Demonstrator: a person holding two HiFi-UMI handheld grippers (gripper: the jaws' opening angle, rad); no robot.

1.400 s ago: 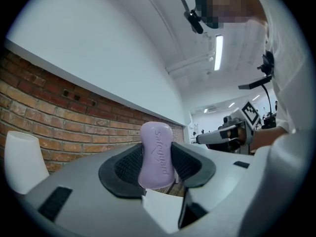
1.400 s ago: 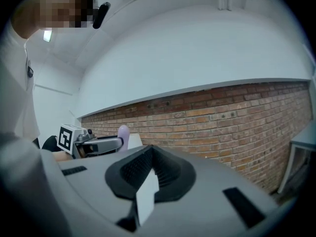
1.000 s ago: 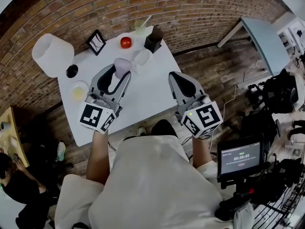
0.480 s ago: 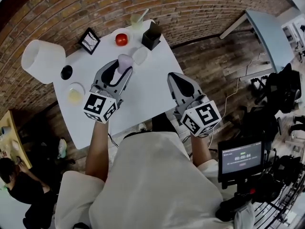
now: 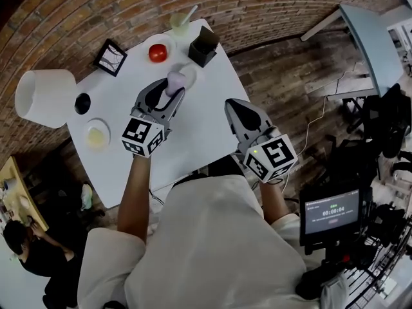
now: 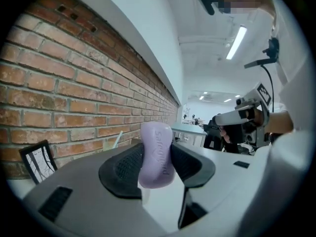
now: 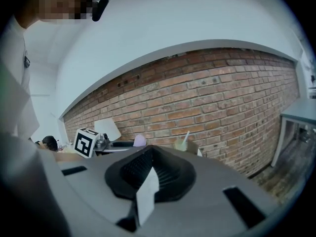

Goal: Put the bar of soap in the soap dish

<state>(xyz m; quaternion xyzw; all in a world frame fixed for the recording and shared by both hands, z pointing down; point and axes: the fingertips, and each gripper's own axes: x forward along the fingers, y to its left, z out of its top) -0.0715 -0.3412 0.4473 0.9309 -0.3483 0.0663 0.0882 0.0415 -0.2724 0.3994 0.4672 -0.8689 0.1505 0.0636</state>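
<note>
My left gripper (image 5: 172,87) is shut on a lilac bar of soap (image 5: 174,80), held on edge between the black pads. It hangs just left of a pale translucent soap dish (image 5: 192,74) on the white table (image 5: 206,121); whether soap and dish touch is hidden. In the left gripper view the soap (image 6: 157,154) fills the gap of that gripper (image 6: 157,168). My right gripper (image 5: 237,108) hovers over the table's right edge, shut, with nothing in it. In its own view the right gripper (image 7: 148,169) shows its pads closed together, with the soap (image 7: 139,140) far off.
Behind the dish stand a black box (image 5: 205,46), a cup with a straw (image 5: 180,22) and a red round thing on a plate (image 5: 156,52). A picture frame (image 5: 108,57), white lampshade (image 5: 44,97), small black object (image 5: 82,103) and yellow-filled saucer (image 5: 96,136) sit left.
My left gripper has carried the soap farther away from me, up to the soap dish. The right gripper has stayed about where it was.
</note>
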